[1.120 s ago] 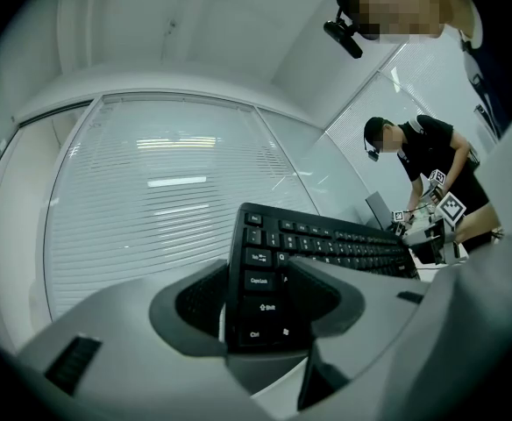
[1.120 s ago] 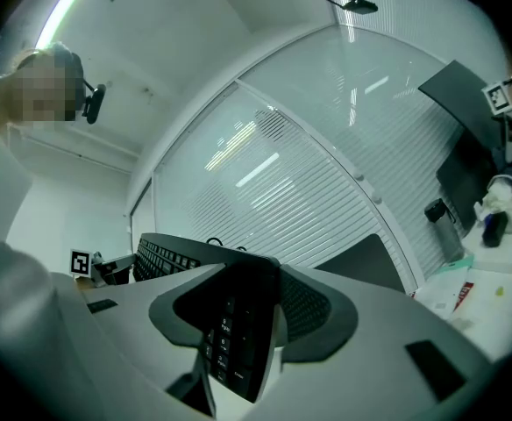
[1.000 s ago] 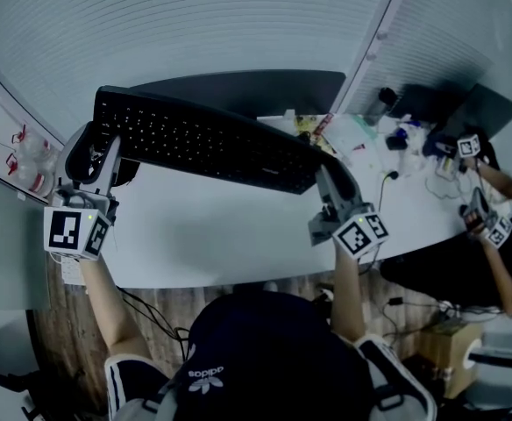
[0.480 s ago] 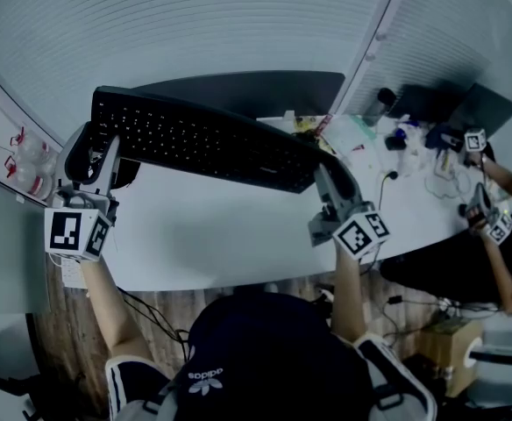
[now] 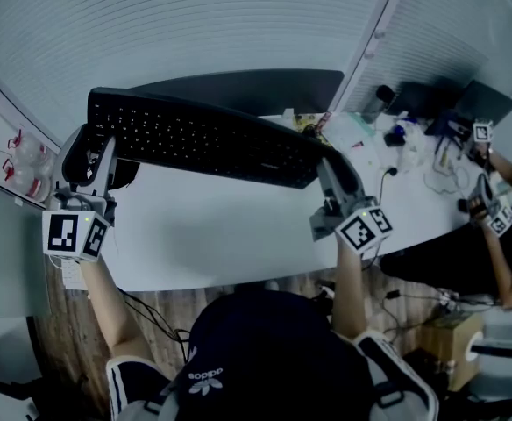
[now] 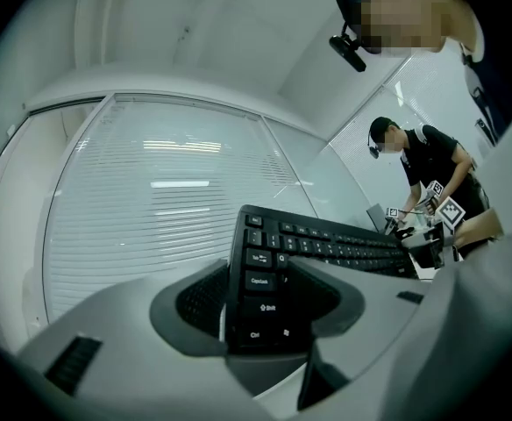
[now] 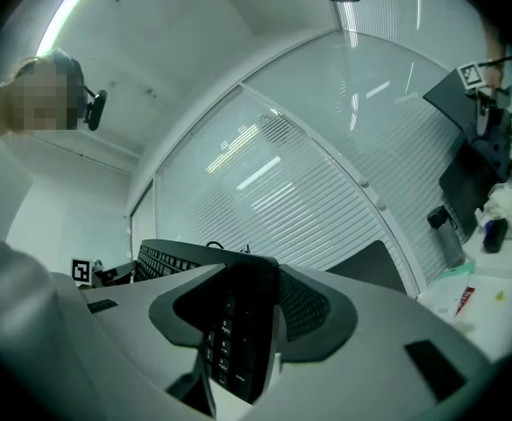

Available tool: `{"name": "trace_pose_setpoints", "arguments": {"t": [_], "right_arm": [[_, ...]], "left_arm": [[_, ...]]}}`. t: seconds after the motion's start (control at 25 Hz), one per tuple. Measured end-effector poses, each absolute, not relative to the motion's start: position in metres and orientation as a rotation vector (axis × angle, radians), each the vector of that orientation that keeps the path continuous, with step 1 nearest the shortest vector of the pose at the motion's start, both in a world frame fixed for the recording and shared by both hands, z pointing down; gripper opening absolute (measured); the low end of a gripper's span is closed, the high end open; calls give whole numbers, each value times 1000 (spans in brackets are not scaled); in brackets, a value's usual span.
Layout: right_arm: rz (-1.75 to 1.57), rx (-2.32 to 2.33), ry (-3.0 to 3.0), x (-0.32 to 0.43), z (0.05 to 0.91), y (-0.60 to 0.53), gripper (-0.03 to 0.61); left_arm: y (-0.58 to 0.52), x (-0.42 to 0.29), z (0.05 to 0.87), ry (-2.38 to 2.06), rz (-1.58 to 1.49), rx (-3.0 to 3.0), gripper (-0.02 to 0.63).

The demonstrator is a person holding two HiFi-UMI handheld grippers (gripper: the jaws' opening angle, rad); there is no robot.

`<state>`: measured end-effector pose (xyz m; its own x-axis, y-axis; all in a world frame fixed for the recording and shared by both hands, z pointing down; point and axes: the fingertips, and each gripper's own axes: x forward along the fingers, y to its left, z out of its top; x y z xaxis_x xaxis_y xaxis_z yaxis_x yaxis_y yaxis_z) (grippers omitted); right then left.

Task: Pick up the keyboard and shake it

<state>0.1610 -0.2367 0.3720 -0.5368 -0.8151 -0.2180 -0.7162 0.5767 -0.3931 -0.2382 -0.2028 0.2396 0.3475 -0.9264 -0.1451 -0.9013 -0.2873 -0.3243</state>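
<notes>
Black slab keyboard (image 5: 203, 139), ribbed pads (image 6: 205, 298)

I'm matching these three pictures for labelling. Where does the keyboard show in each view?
Head view: the keyboard runs from upper left to centre, lifted off the desk.
Left gripper view: keyboard low centre, near end closest, stretching away rightward.
Right gripper view: keyboard low centre, seen end-on.
Shared landmark: the window blinds behind it.
</notes>
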Motion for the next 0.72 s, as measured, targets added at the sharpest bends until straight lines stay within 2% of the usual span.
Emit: {"name": "trace_pose_setpoints", "arguments": {"t": [0.72], "right_arm": [[-364, -1275, 2445, 161, 372, -232, 167]], "left_arm": [[-207, -239, 244, 1616, -116, -2290, 210]]}}
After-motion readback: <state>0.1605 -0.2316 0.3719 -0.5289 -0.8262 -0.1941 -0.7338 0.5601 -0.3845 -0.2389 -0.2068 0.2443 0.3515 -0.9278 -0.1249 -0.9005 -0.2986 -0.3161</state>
